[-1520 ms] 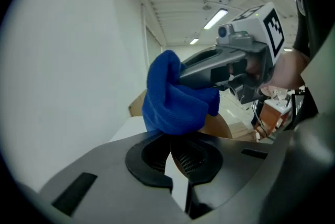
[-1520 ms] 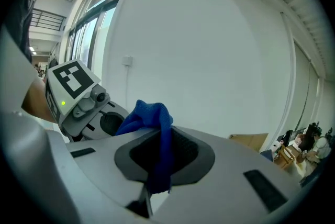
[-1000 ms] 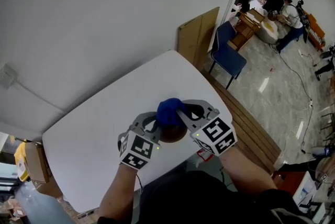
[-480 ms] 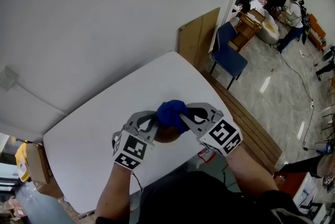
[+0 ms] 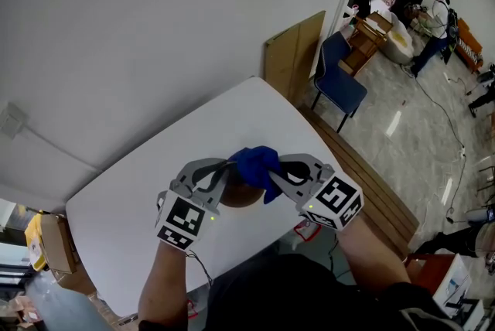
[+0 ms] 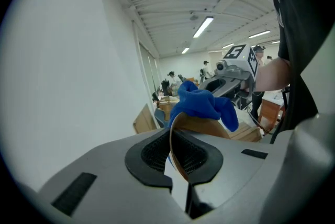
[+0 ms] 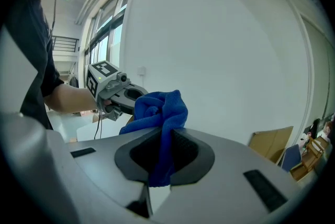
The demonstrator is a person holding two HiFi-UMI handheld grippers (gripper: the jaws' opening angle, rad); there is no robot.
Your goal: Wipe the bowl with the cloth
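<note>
Wiping step. My left hand-held gripper [image 6: 178, 157] is clamped on the bowl [image 6: 205, 126] rim. My right hand-held gripper [image 7: 163, 157] pinches the cloth [image 7: 159, 110], which sits on the bowl's far edge. Next, I reckon: sweep the cloth round the inside.

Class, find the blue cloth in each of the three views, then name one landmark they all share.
Head view: blue cloth at centre, over the bowl.
Left gripper view: just right of centre, above the bowl's rim.
Right gripper view: at centre, pinched in the right tongs.
Shared landmark: the brown board leaning on the wall.
</note>
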